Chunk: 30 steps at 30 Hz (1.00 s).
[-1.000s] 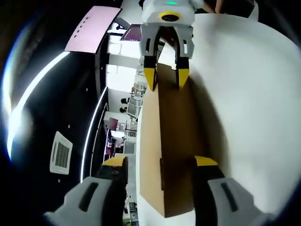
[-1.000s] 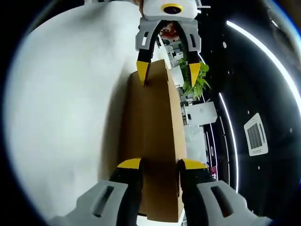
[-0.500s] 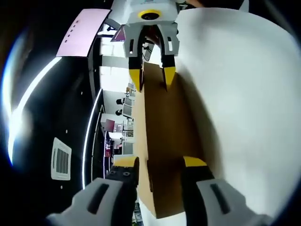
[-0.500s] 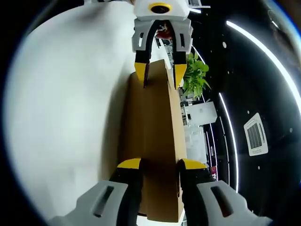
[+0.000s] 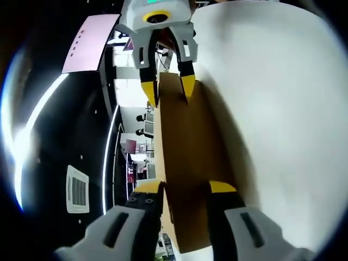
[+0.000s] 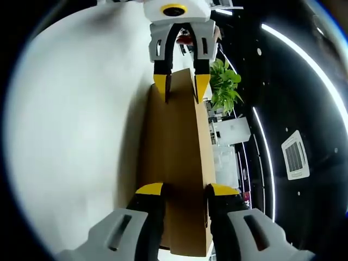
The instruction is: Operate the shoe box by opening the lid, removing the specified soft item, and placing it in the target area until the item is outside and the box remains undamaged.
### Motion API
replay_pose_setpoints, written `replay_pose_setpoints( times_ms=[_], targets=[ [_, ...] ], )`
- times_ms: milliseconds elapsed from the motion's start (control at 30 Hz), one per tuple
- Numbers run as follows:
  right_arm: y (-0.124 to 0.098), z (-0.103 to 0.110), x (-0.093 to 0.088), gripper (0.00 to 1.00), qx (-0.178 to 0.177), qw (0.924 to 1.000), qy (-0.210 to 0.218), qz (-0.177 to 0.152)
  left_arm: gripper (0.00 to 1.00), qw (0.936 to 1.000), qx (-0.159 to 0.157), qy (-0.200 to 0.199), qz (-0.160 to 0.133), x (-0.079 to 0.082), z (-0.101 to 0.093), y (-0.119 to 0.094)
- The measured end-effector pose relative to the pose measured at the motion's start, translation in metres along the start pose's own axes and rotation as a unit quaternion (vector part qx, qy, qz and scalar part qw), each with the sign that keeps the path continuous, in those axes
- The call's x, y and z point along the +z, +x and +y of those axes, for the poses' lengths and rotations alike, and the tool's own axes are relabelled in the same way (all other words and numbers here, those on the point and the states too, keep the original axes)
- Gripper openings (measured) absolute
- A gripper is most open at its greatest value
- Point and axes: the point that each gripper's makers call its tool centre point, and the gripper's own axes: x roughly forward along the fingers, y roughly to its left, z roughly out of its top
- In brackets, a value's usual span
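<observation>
Looking along the left gripper [image 5: 185, 187] in its own view, both yellow-tipped jaws sit pressed against the near end of the brown cardboard shoe box [image 5: 187, 163], one on each side, so it's clenched on the box. At the far end of that view, the right gripper [image 5: 168, 87] comes in from the top and pinches the other end of the box between its jaws too.

Same story in the right gripper view: the right gripper [image 6: 184, 189] is clamped on the near end of the shoe box [image 6: 176, 157], and the left gripper [image 6: 180, 82] grips the far end up top.

So the box is held between the two grippers, one at each end, beside a white surface [image 6: 76, 130]. Its lid looks closed, and I can't see any soft item. A green plant [image 6: 225, 87] shows past the box, plus a ceiling vent [image 6: 295, 155].
</observation>
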Motion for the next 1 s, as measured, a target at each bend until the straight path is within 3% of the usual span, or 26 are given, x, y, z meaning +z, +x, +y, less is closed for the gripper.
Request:
replay_pose_setpoints(
  times_ms=[433,700,767,1000],
  targets=[
    [-0.0001,-0.0006,0.0000,0.30,0.001,1.0000,-0.008,0.005,0.31,1.0000,0.006,0.002,0.000,0.0012,0.0016,-0.0021],
    [0.0000,-0.0011,-0.0002,0.30,0.005,0.9999,-0.009,0.006,0.31,0.9999,0.006,-0.011,-0.005,0.0011,0.0028,-0.0029],
    [0.0000,-0.0011,-0.0002,0.30,0.006,0.9999,-0.010,0.006,0.31,0.9995,0.005,-0.032,-0.004,-0.0007,0.0032,-0.0038],
    [0.0001,-0.0011,0.0000,0.30,0.007,0.9999,-0.009,0.008,0.30,0.9994,0.003,-0.034,-0.006,-0.0016,0.0029,-0.0017]
  ],
)
